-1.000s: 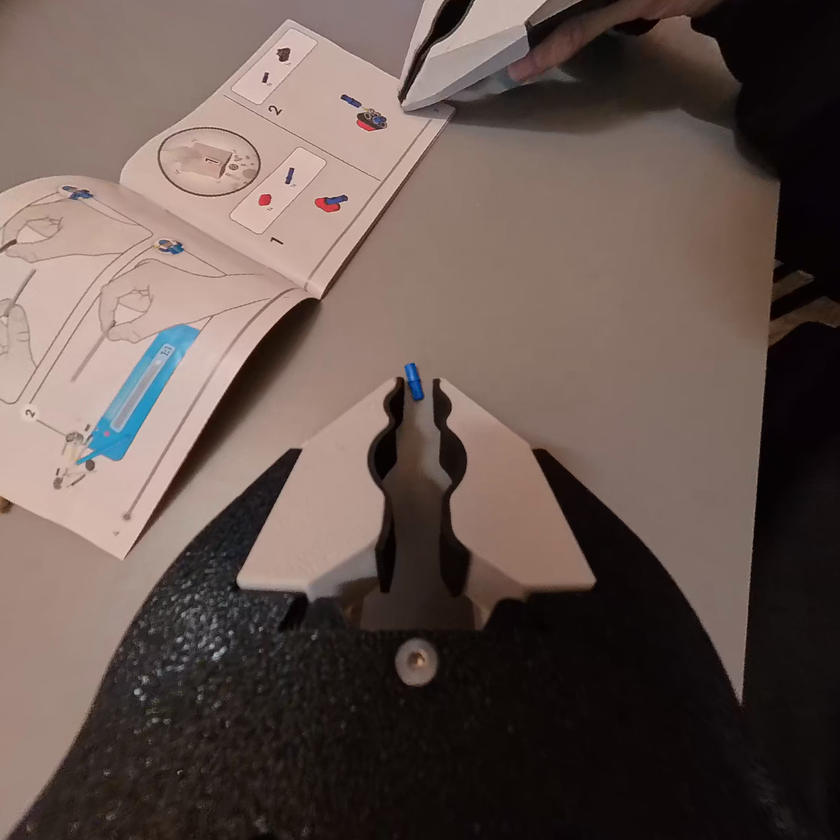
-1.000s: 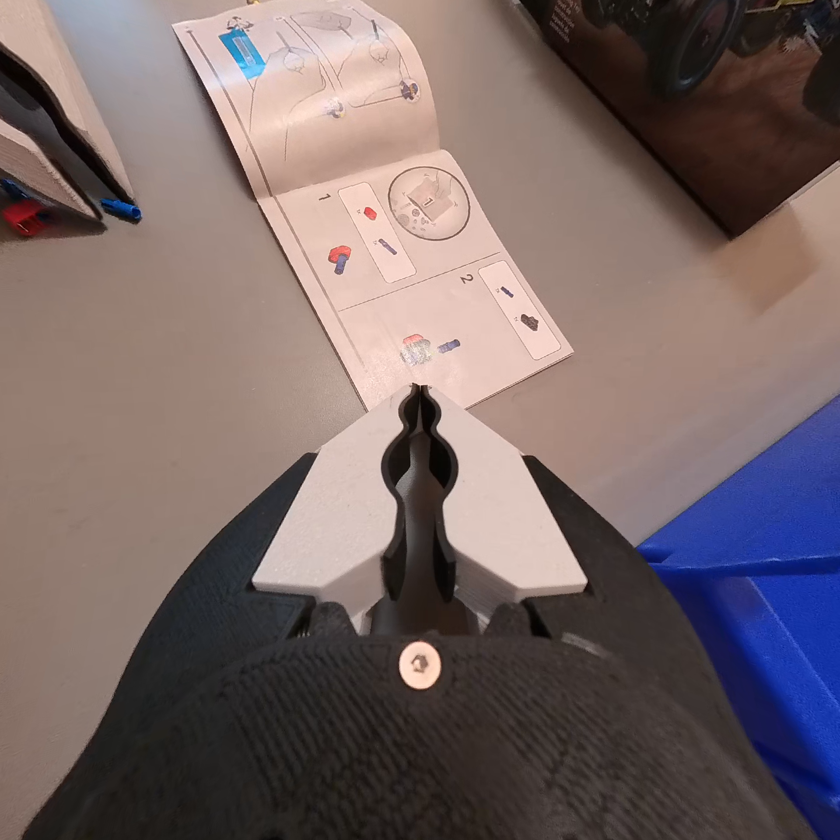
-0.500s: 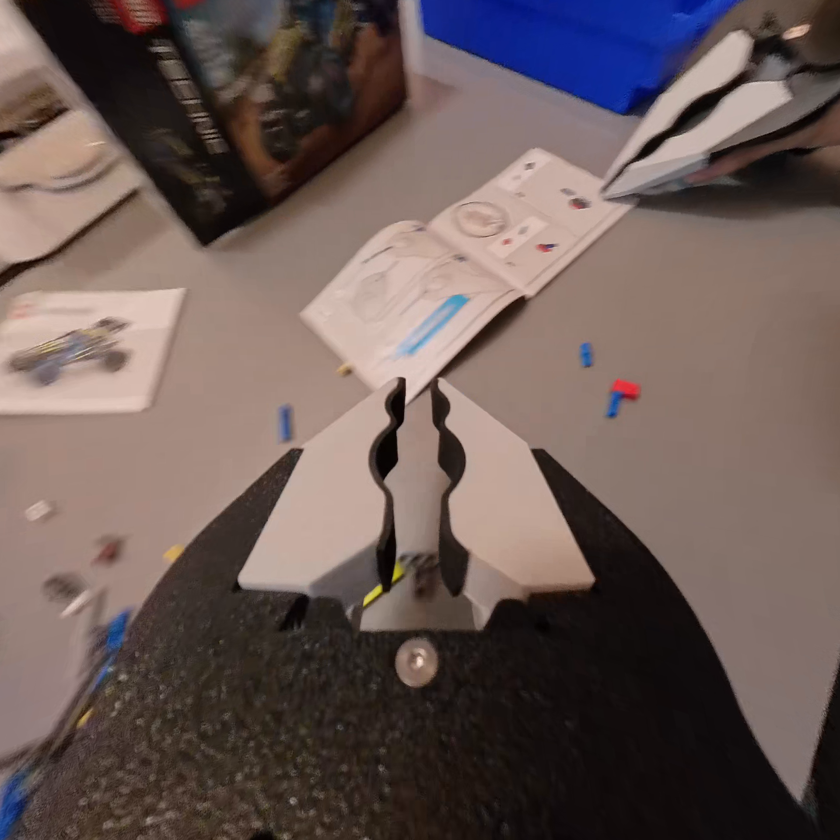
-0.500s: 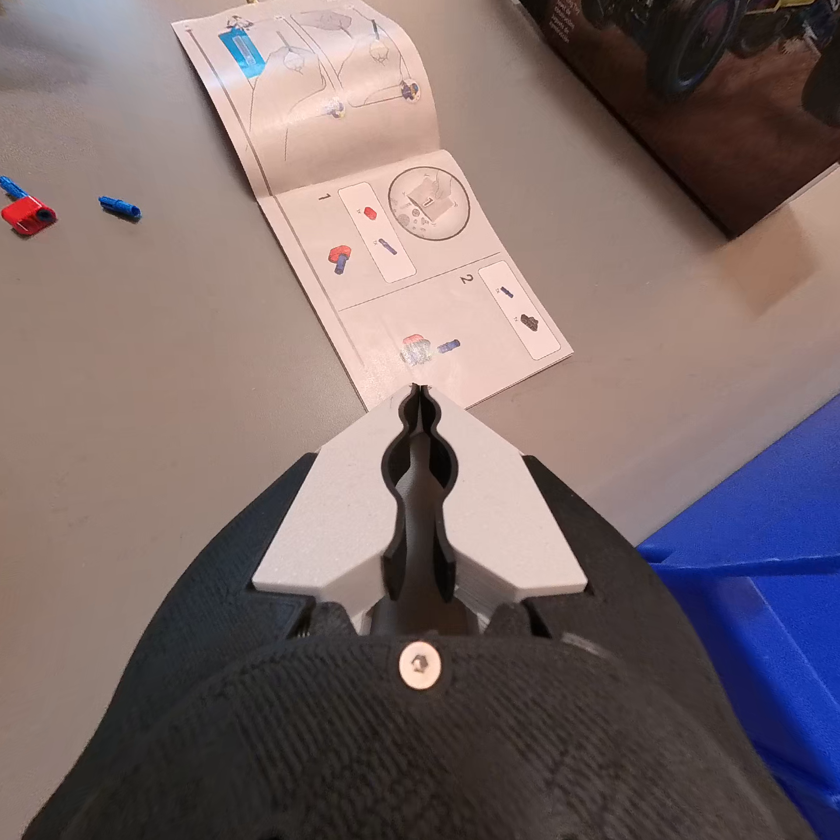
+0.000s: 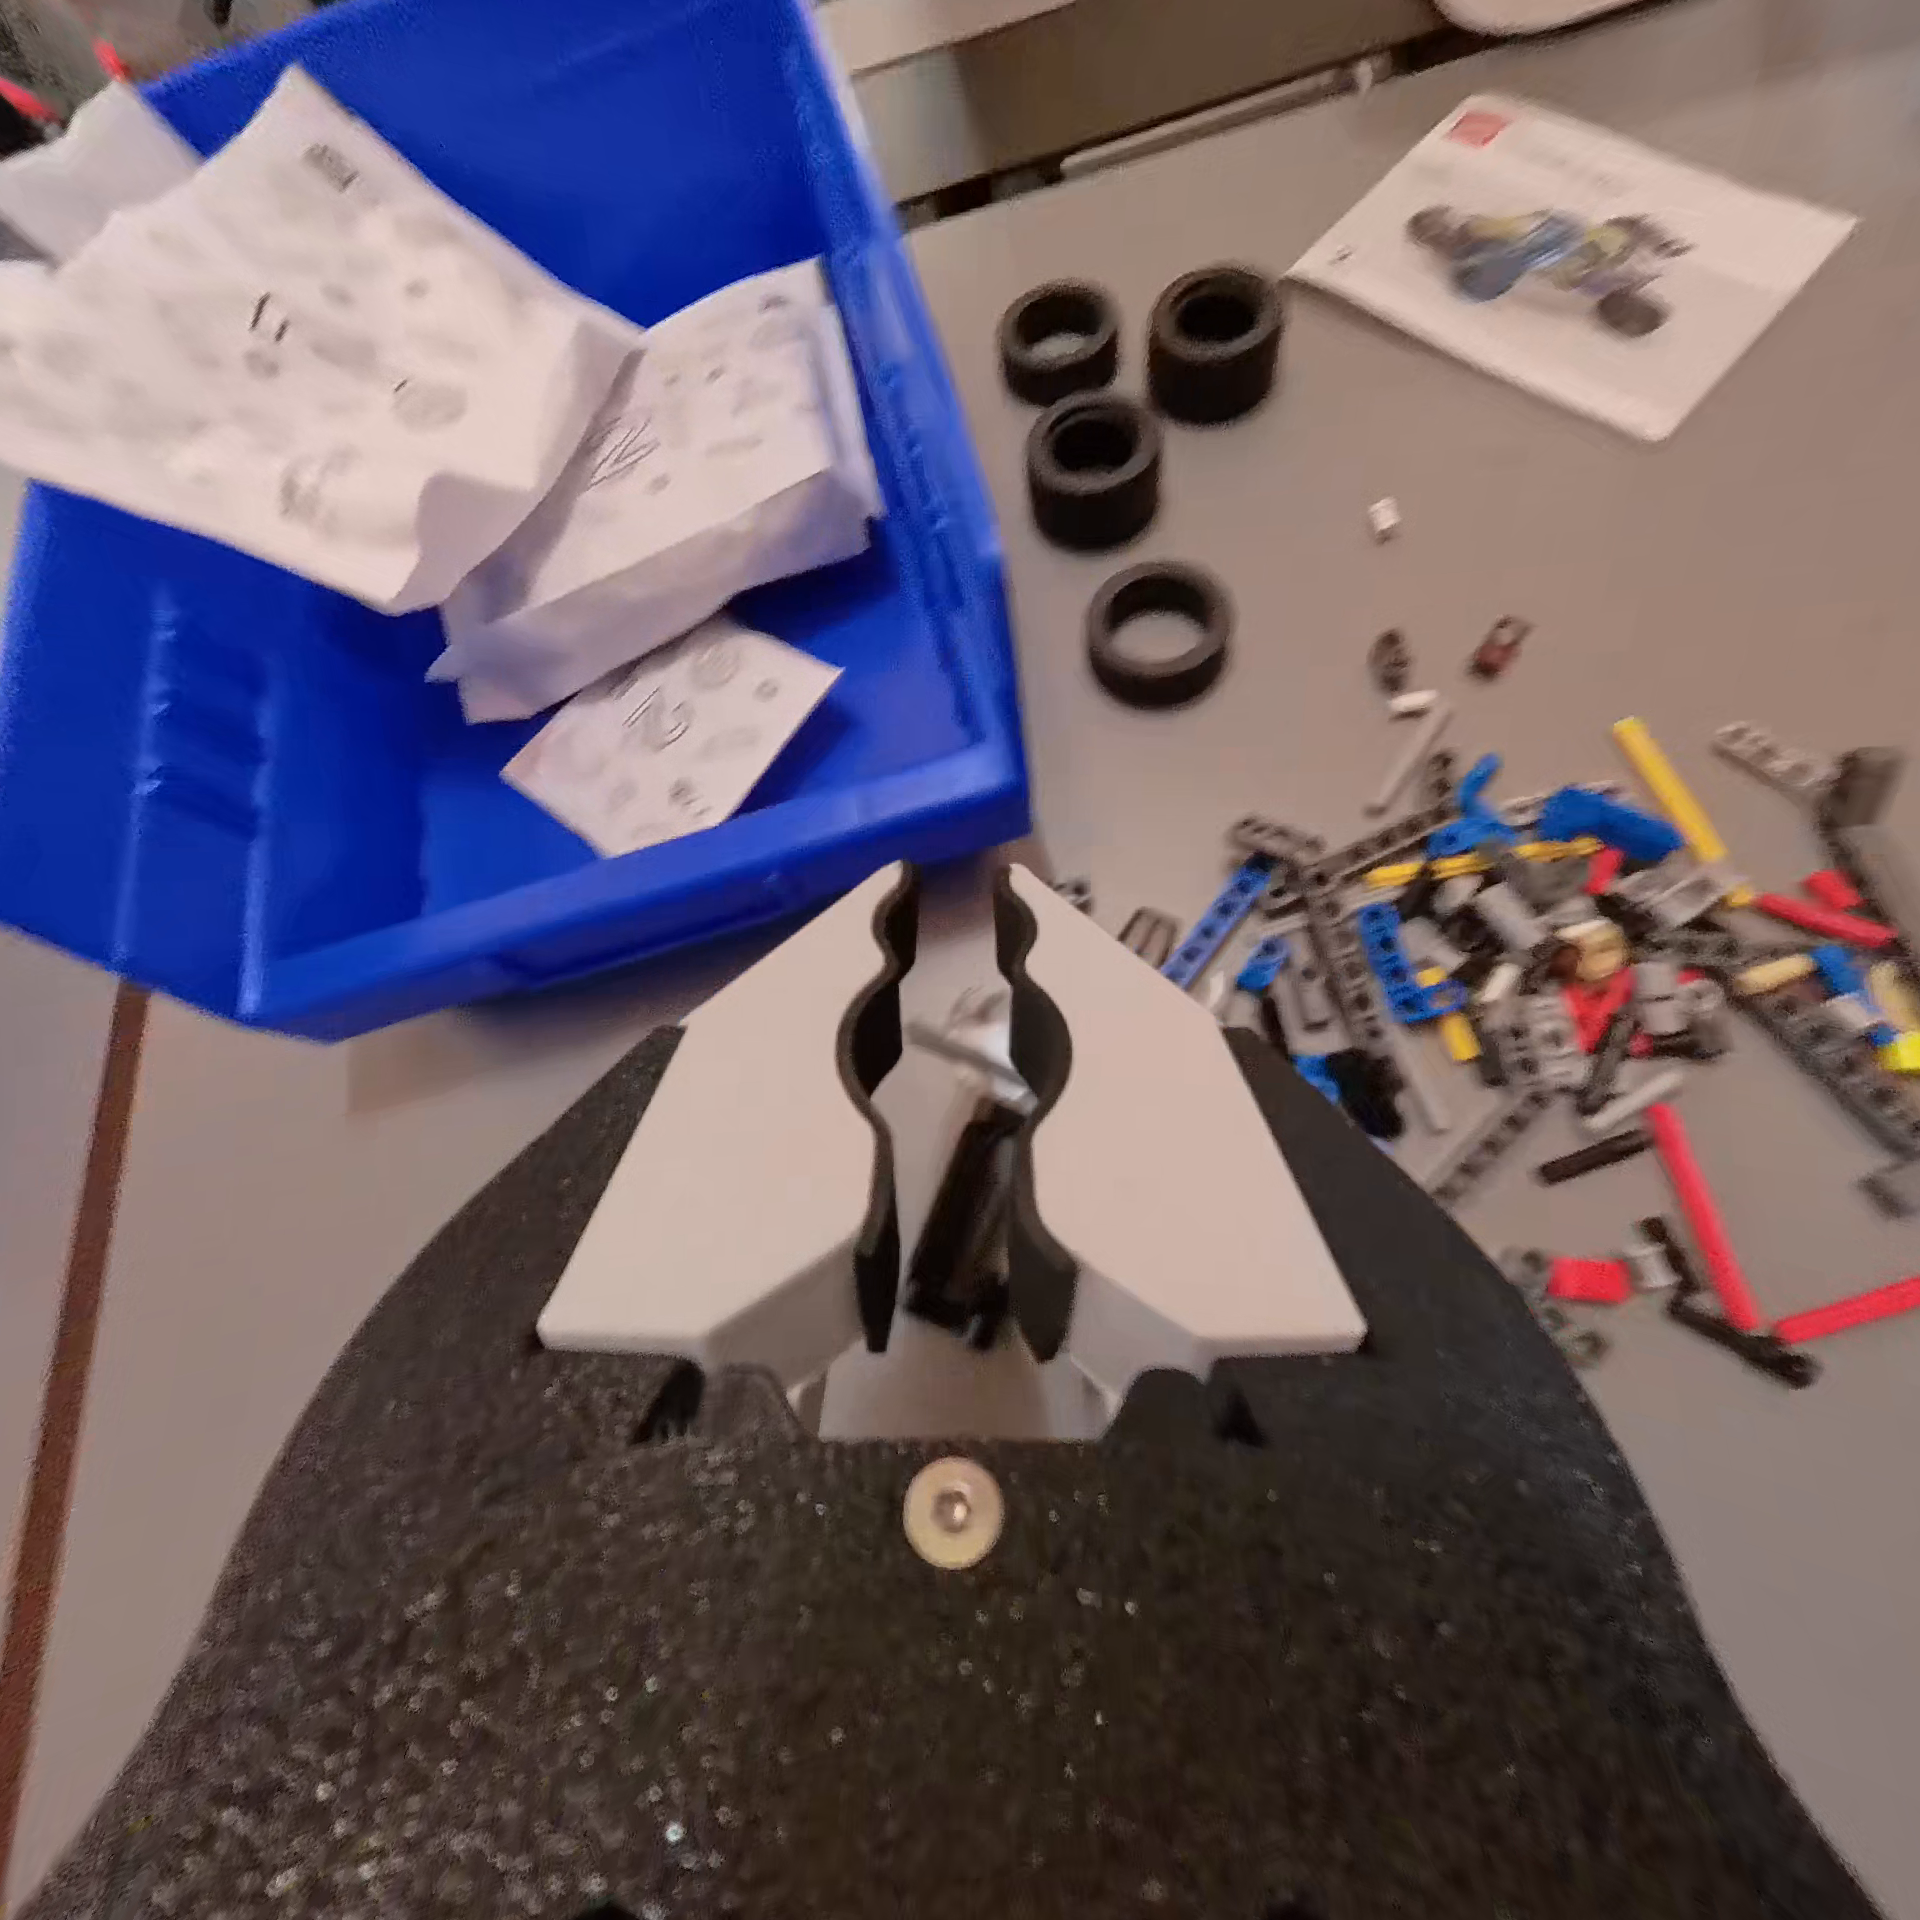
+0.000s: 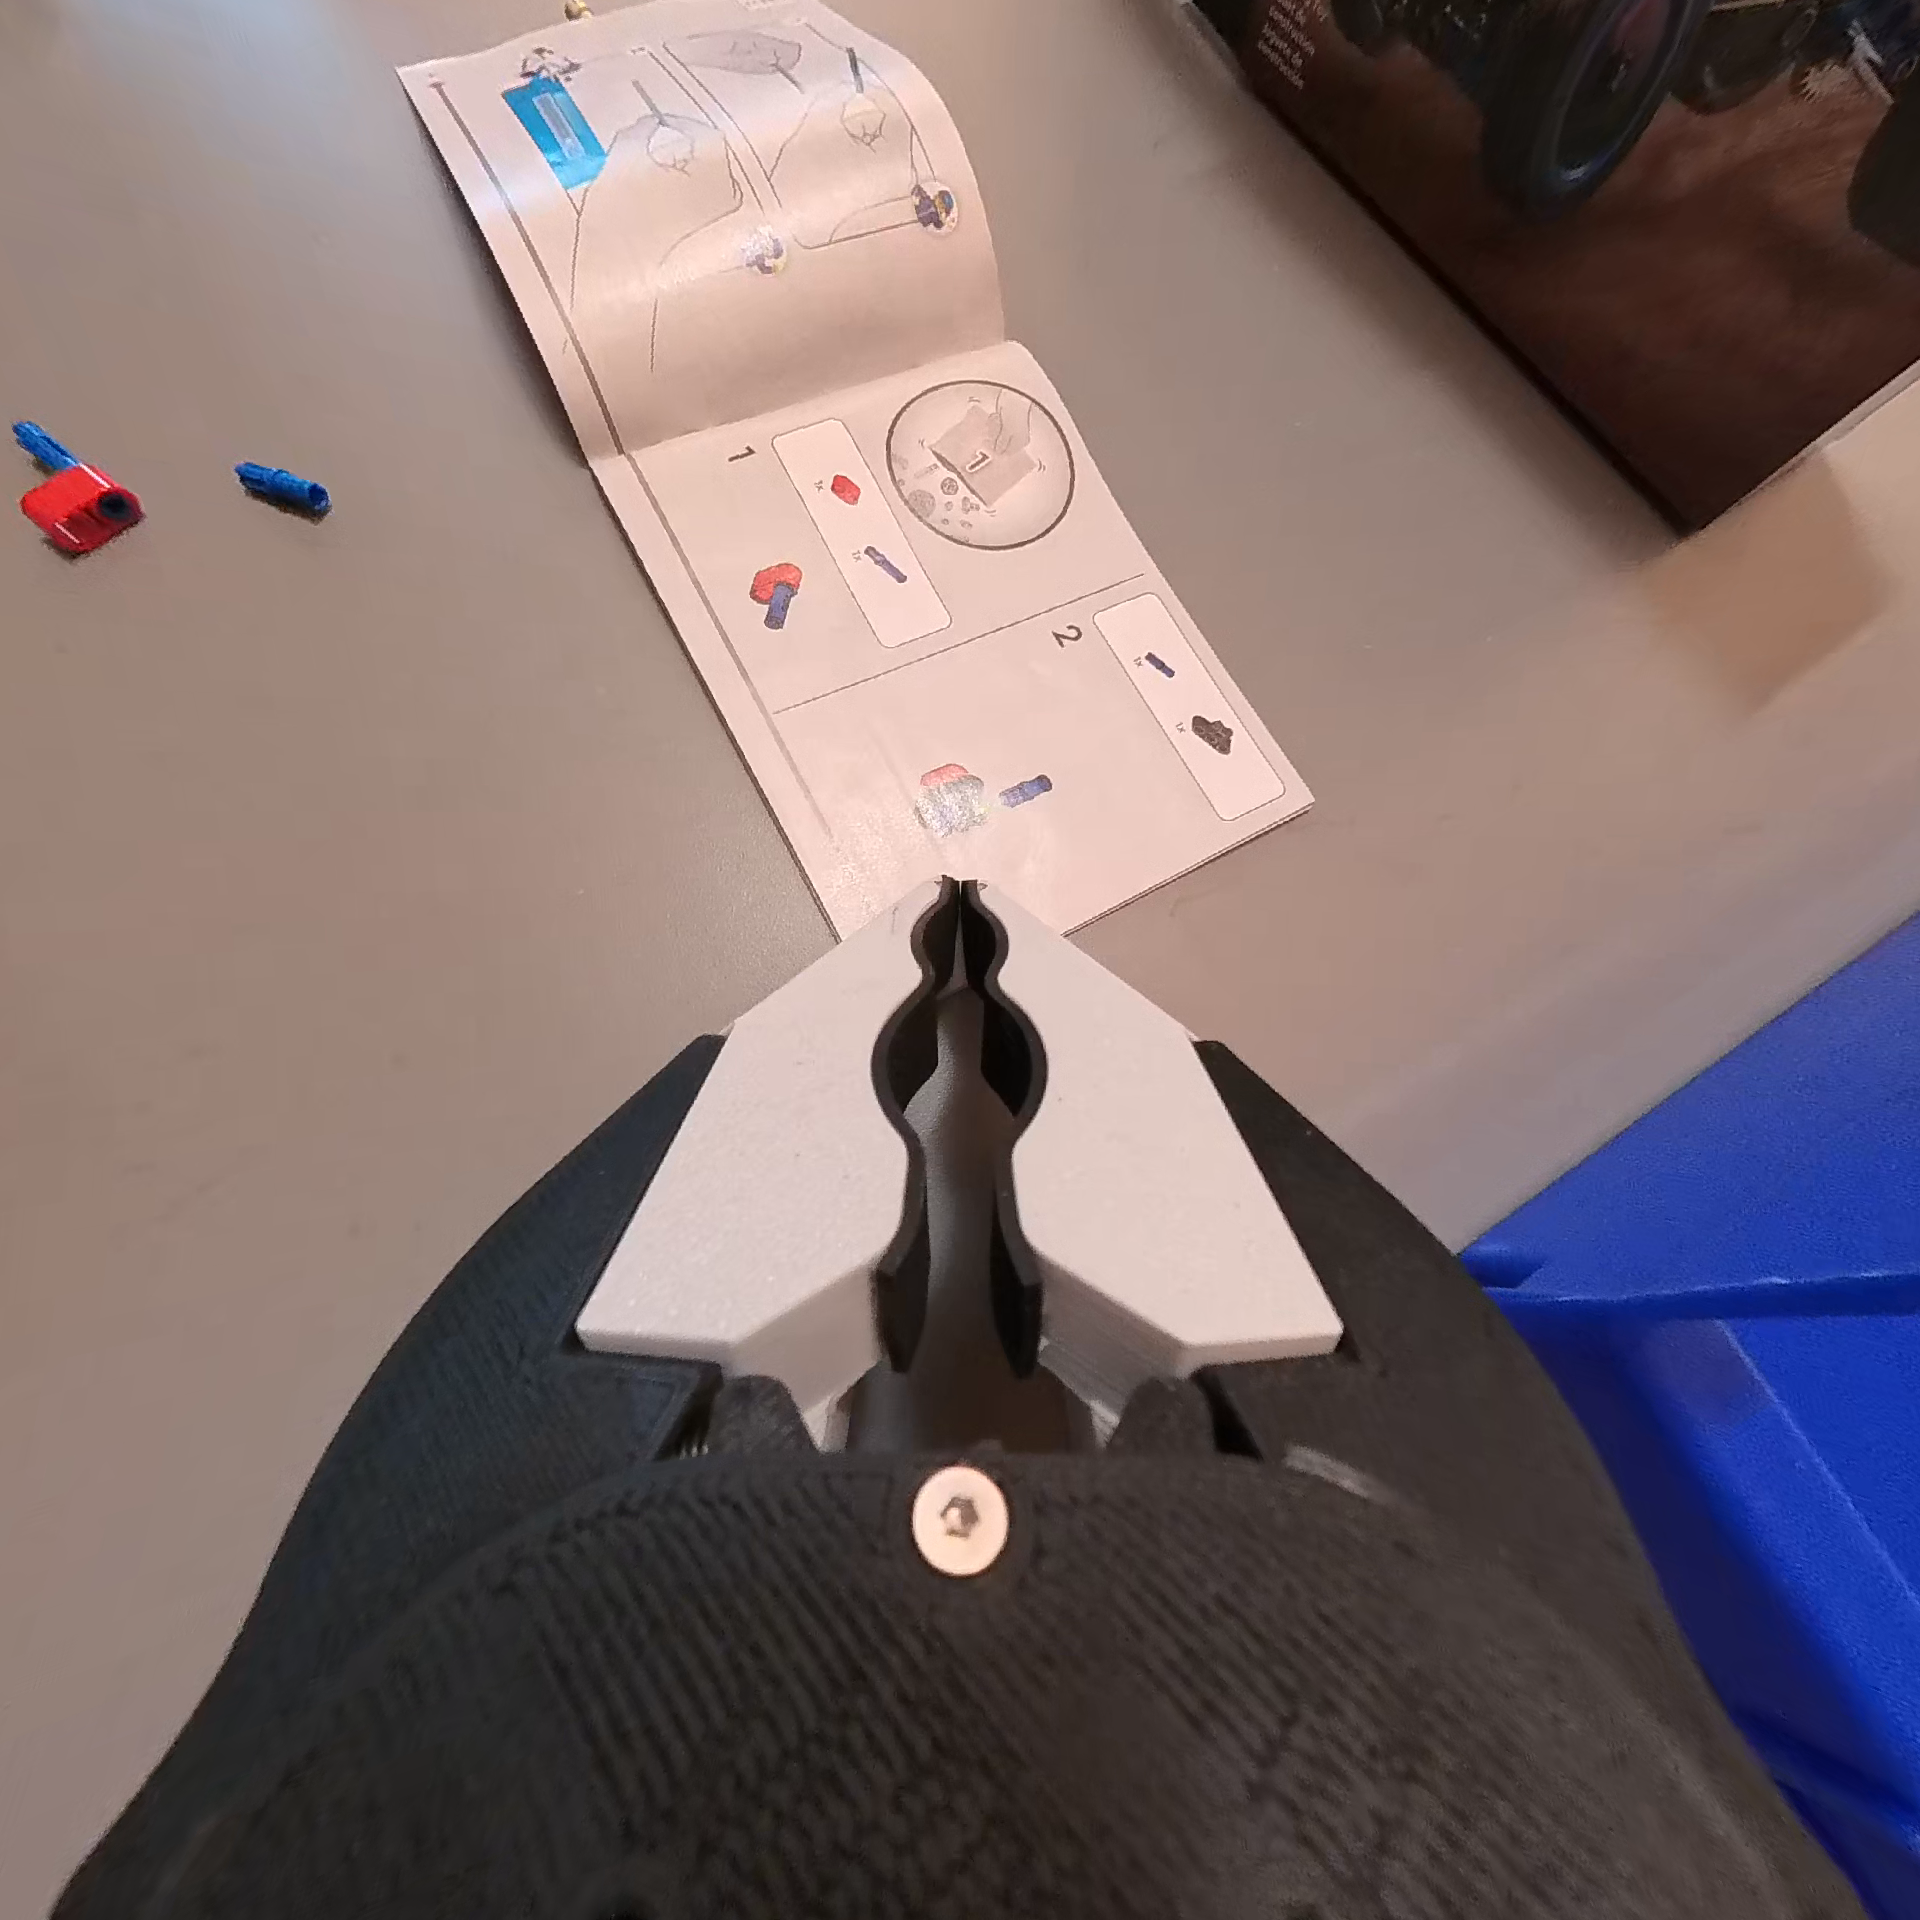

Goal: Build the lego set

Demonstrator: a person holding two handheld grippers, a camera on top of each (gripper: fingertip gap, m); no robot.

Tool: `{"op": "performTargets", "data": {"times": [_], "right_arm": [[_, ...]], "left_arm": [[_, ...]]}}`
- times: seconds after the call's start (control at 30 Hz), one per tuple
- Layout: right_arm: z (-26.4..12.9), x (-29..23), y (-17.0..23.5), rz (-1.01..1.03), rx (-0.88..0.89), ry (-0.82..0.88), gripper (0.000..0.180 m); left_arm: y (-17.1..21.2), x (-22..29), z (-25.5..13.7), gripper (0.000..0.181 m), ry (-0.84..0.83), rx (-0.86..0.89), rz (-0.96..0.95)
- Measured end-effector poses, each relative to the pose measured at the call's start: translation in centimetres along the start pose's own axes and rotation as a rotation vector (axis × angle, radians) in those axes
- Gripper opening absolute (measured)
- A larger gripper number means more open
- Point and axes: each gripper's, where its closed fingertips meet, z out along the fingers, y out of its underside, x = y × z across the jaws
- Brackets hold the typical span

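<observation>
My left gripper (image 5: pixel 954 883) is open with a narrow gap and holds nothing. It hangs over the left edge of a pile of loose lego parts (image 5: pixel 1579 966); a grey and a black piece (image 5: pixel 971 1055) show through the gap on the table below. My right gripper (image 6: pixel 958 885) is shut, its tips at the near edge of the open instruction booklet (image 6: pixel 935 582). A red piece with a blue pin in it (image 6: pixel 78 506) and a loose blue pin (image 6: pixel 283 488) lie on the grey table, far left in the right wrist view.
A blue bin (image 5: pixel 914 810) with white paper bags (image 5: pixel 343 343) stands ahead-left of the left gripper; it also shows in the right wrist view (image 6: pixel 1714 1351). Several black tyres (image 5: pixel 1091 468) and a second booklet (image 5: pixel 1569 260) lie beyond the pile. The set's box (image 6: pixel 1621 208) stands at the back right.
My left gripper left the blue pin on the table and swung away from the booklet to the parts pile by the blue bin. The right gripper has not moved.
</observation>
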Motion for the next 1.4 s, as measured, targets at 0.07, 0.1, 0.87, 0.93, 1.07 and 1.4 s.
{"op": "performTargets", "data": {"times": [0.07, 0.1, 0.87, 0.93, 1.07, 1.4], "right_arm": [[0.0, 0.0, 0.0, 0.003, 0.0, -0.002, 0.0], [0.0, 0.0, 0.0, 0.003, 0.0, -0.002, 0.0], [0.0, 0.0, 0.0, 0.032, 0.0, -0.027, 0.0], [0.0, 0.0, 0.0, 0.032, 0.0, -0.028, 0.0], [0.0, 0.0, 0.0, 0.027, 0.0, -0.023, 0.0], [0.0, 0.0, 0.0, 0.03, 0.0, -0.025, 0.0]], "left_arm": [[1.4, -1.4, -0.2, 0.015, -0.01, -0.039, -0.003], [1.9, -1.7, -0.2, 0.015, -0.003, -0.051, -0.014], [-0.1, 4.6, -0.8, 0.009, 0.062, 0.107, -0.032], [-0.1, 4.2, -1.1, 0.009, 0.046, 0.103, -0.045], [-0.1, 3.3, -2.4, 0.011, 0.016, 0.096, -0.044], [3.7, 4.9, -2.0, 0.012, 0.141, -0.107, 0.045]]}}
